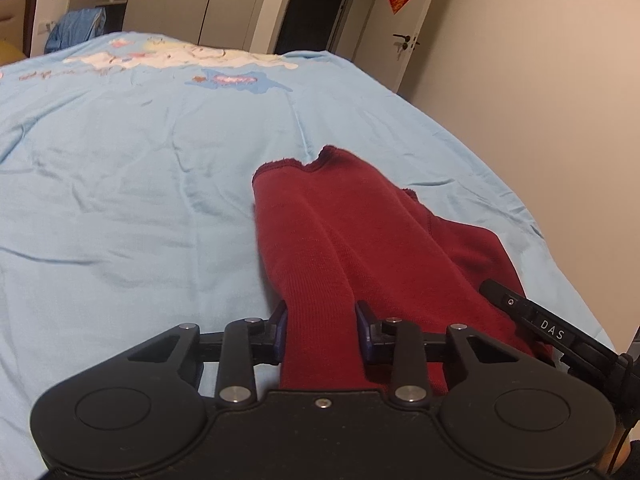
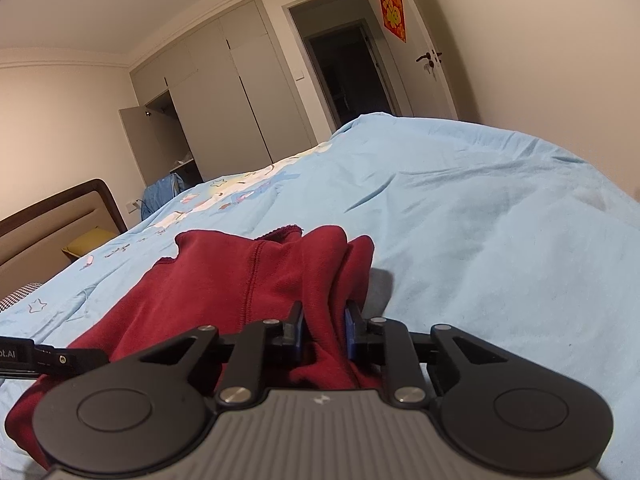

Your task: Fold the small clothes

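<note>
Item: red garment (image 1: 360, 240), near edge pinched by left gripper (image 1: 321, 328) and right gripper (image 2: 325, 330), lifted off bed (image 1: 120, 200) for folding over.

Garment (image 1: 344, 240) dark red — bedsheet (image 1: 120, 184) pale blue (cartoon print); gripper pads (image 2: 350, 332) blue.

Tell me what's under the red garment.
The red garment lies on the light blue bedsheet, which shows all around it. Whether anything else lies beneath is hidden by the cloth.
</note>
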{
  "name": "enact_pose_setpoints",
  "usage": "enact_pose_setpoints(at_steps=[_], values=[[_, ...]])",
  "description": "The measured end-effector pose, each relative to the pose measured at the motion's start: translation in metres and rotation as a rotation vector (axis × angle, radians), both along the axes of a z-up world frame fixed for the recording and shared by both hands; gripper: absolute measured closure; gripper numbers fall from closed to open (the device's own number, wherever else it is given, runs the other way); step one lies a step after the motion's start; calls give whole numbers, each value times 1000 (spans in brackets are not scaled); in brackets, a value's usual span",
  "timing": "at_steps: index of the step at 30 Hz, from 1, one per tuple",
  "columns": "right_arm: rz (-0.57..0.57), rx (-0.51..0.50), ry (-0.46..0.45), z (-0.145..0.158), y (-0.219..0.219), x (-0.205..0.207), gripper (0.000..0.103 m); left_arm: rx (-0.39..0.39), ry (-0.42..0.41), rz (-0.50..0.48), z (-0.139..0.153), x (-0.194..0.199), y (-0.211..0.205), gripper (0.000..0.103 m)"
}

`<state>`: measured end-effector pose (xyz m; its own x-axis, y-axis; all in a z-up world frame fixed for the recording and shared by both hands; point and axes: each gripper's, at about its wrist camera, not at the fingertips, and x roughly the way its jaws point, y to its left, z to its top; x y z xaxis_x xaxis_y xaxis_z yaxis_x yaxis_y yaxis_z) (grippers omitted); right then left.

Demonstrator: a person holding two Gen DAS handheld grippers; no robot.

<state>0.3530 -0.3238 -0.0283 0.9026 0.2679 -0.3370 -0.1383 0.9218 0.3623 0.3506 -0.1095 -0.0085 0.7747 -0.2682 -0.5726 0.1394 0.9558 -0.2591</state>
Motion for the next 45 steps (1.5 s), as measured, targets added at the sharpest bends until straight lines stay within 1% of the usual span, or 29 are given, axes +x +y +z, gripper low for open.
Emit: enact_pose_setpoints(at_steps=[6,14,19,23,27,30,32,35,39,42,45], values=[[-2,-18,-39,12,7,-11,85,56,-61,-30,11,-6,-4,70],[24,19,-125,41,23,-23,86,120,-152,-66,32,-16,-6,71],[77,29,-169,56,50,-20,86,153,-203,-30,48,-20,13,71],[123,45,-177,62,80,-5,86,219,-240,21,58,-22,35,71],[182,52,-181,65,117,15,86,269,-259,87,63,-25,60,71],[213,61,-152,60,139,31,86,293,-261,138,62,-28,80,71],[229,49,-136,55,151,39,86,305,-250,164,57,-29,91,71],[237,28,-105,44,162,47,86,283,-205,178,44,-28,106,71],[198,8,-55,28,157,55,86,287,-165,199,25,-24,112,70],[180,23,-16,17,150,60,86,291,-147,208,15,-22,114,70],[175,25,5,8,150,62,86,314,-134,211,8,-16,111,68]])
